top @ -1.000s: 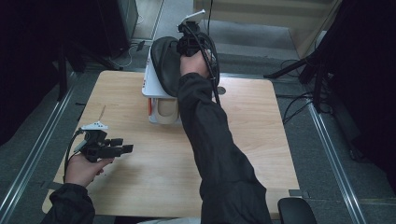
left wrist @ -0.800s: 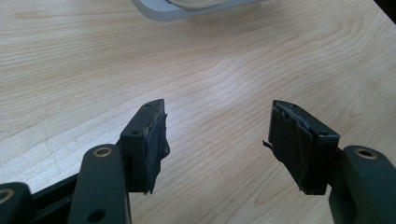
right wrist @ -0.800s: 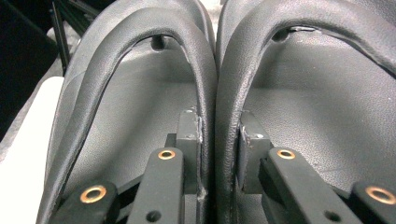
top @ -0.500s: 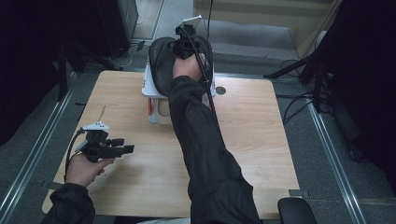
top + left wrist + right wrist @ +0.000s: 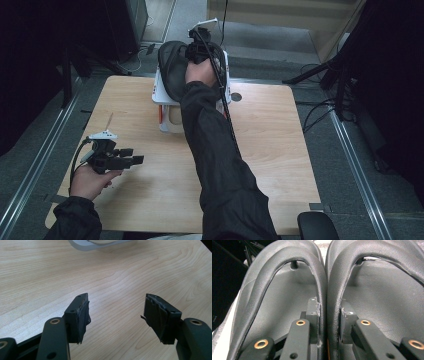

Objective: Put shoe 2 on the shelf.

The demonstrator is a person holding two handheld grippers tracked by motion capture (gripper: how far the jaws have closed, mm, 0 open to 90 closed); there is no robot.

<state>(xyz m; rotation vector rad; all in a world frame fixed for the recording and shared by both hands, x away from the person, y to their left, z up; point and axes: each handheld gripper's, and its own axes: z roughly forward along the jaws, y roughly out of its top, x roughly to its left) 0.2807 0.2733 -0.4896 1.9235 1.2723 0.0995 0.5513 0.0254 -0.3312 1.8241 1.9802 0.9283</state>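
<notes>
Right gripper (image 5: pixel 199 46) at top centre clamped adjoining straps of black sandals (image 5: pixel 172 70), apparently over white rack (image 5: pixel 159 95). Left gripper (image 5: pixel 131 156), lower left, gaped wide, held nothing above table (image 5: pixel 280 145).

Slippers (image 5: pixel 172 70) atop box (image 5: pixel 167 112), table's (image 5: pixel 280 150) far edge

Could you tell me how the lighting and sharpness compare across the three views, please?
High view: the table is evenly lit, the surroundings fall into darkness, and the image is slightly soft. Left gripper view: bright, with crisp wood grain. Right gripper view: dim, with soft sheen on the black slippers pinched by the right gripper.
</notes>
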